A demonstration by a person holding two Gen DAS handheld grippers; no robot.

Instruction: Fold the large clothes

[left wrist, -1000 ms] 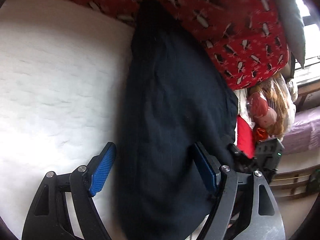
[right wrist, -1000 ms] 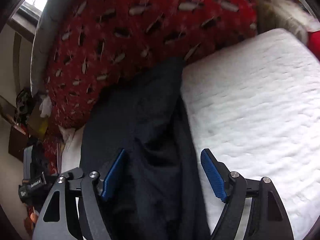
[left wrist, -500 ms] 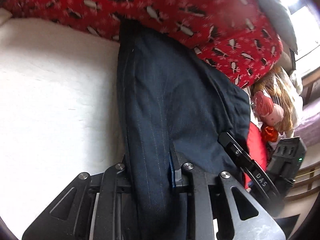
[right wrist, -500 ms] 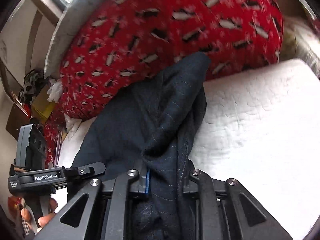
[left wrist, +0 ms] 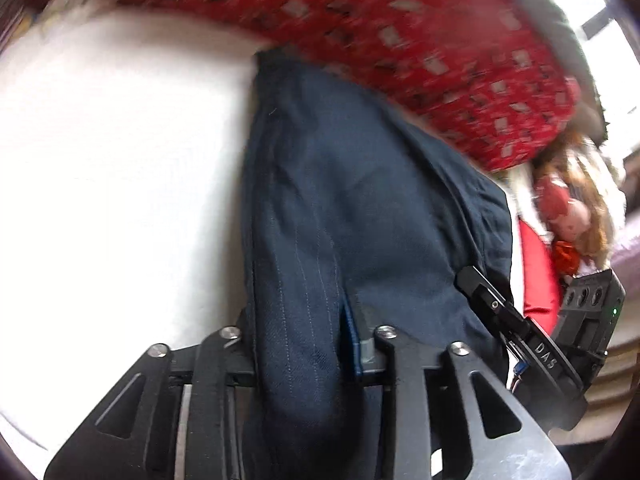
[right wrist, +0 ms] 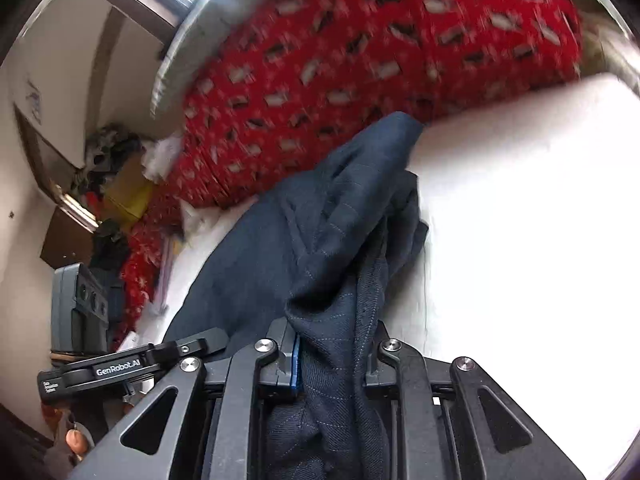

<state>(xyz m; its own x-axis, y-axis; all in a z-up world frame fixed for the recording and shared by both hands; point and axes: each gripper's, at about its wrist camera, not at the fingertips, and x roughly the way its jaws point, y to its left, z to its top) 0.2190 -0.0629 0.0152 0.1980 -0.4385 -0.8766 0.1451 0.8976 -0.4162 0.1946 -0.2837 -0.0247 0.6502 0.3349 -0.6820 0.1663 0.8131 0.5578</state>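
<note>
Where the left wrist view looks down, the dark navy pinstriped woven garment lies lengthwise on the white quilted mattress, its far end against the red patterned blanket; the left gripper pinches a thick fold, jaws just eased slightly wider. Seen from the right wrist view, the right gripper clamps bunched, creased cloth, jaws likewise eased slightly.

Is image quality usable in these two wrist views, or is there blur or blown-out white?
Left wrist view: the red patterned blanket is smeared by motion blur, the white mattress is overexposed, and the dark garment is fairly sharp. Right wrist view: same blanket smear, mattress texture washed out, and pinstripes legible near the right tongs.
</note>
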